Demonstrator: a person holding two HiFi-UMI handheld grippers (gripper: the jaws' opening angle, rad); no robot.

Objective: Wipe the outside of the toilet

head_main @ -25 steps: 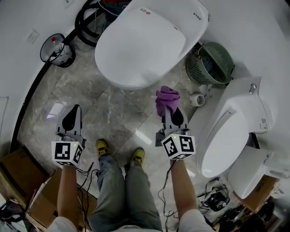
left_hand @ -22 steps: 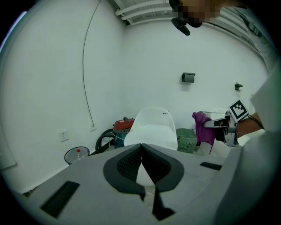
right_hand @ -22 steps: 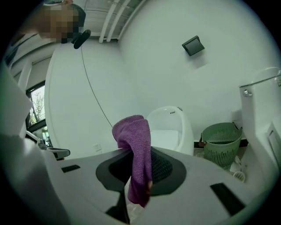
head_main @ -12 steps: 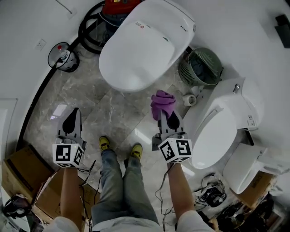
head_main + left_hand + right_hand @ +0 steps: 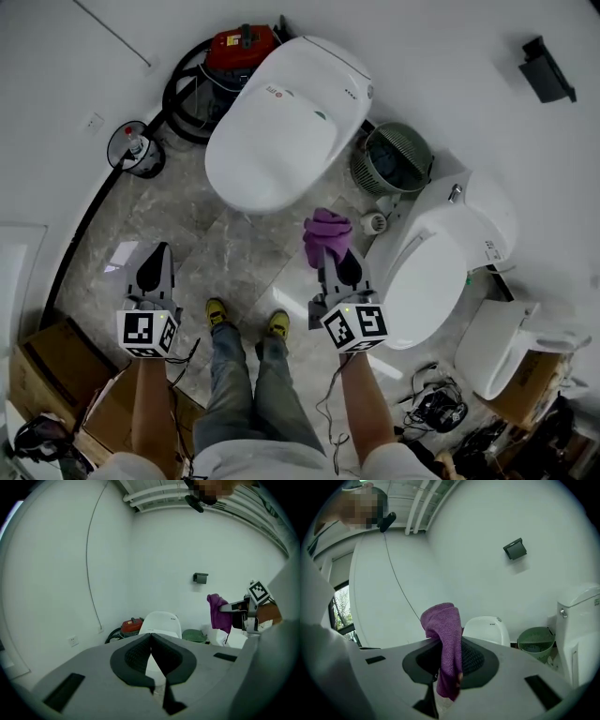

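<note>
A white toilet [image 5: 281,122] with its lid down stands on the marble floor ahead of me; it also shows in the left gripper view [image 5: 161,623] and the right gripper view [image 5: 487,629]. My right gripper [image 5: 330,246] is shut on a purple cloth [image 5: 326,232], held in the air short of the bowl's front right. The cloth [image 5: 447,653] drapes over the jaws of the right gripper [image 5: 449,645]. My left gripper [image 5: 157,262] hangs to the left, well back from the toilet. That left gripper [image 5: 151,637] is shut with nothing in it, and the cloth [image 5: 217,613] shows at its right.
A second white toilet [image 5: 441,272] stands close at the right. A green waste basket [image 5: 394,157] sits between the two. A red vacuum [image 5: 241,44] with a black hose is behind the toilet, a wire holder [image 5: 139,150] at the left wall. Cardboard boxes [image 5: 37,366] and cables [image 5: 436,403] lie near my feet.
The head view has drawn back, so the toilet sits higher and smaller. My right gripper with the cloth has shifted slightly left. The left gripper has barely moved.
</note>
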